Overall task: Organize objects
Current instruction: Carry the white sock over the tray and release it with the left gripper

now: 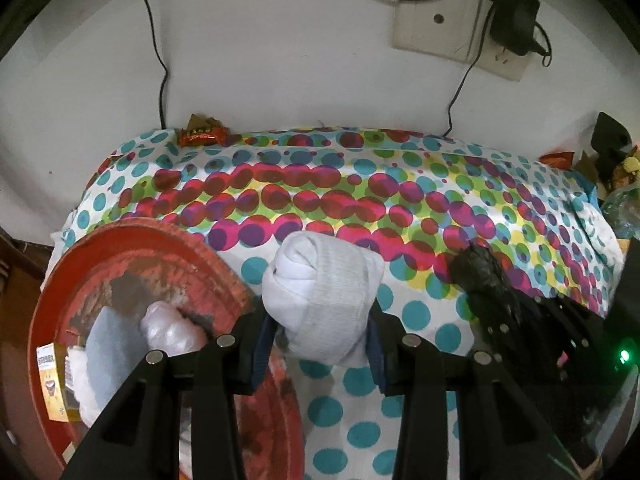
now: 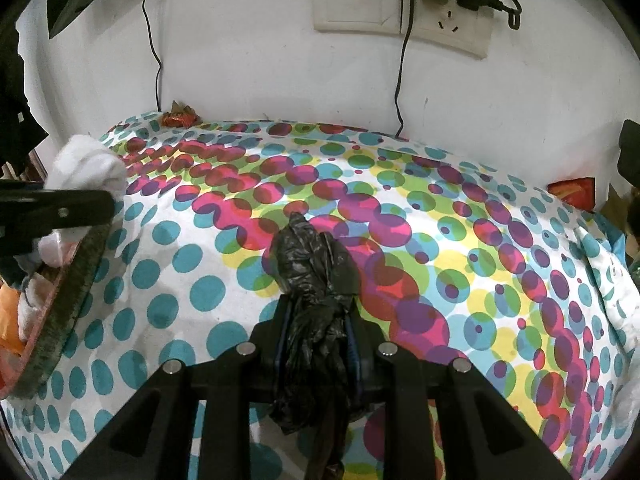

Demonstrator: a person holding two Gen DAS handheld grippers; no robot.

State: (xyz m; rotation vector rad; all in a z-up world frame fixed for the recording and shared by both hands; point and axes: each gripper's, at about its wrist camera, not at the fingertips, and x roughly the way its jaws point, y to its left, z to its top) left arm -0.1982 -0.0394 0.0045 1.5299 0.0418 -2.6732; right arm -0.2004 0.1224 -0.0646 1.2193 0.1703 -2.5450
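Note:
My left gripper point(image 1: 320, 340) is shut on a rolled white sock point(image 1: 320, 284) and holds it just right of a red round tray point(image 1: 132, 236), above the dotted cloth. The sock also shows at the far left of the right wrist view point(image 2: 86, 168). My right gripper point(image 2: 316, 312) is shut on a crumpled black plastic bag point(image 2: 308, 264) over the middle of the cloth. The bag and right gripper show at the right of the left wrist view point(image 1: 484, 276).
The red tray holds a clear plastic item point(image 1: 172, 328), a grey-blue cloth point(image 1: 108, 344) and a small yellow box point(image 1: 54, 380). Snack wrappers point(image 1: 202, 136) lie at the back edge by the white wall. Cables hang from a wall socket point(image 2: 400, 4). Clutter sits at the right edge point(image 1: 616, 168).

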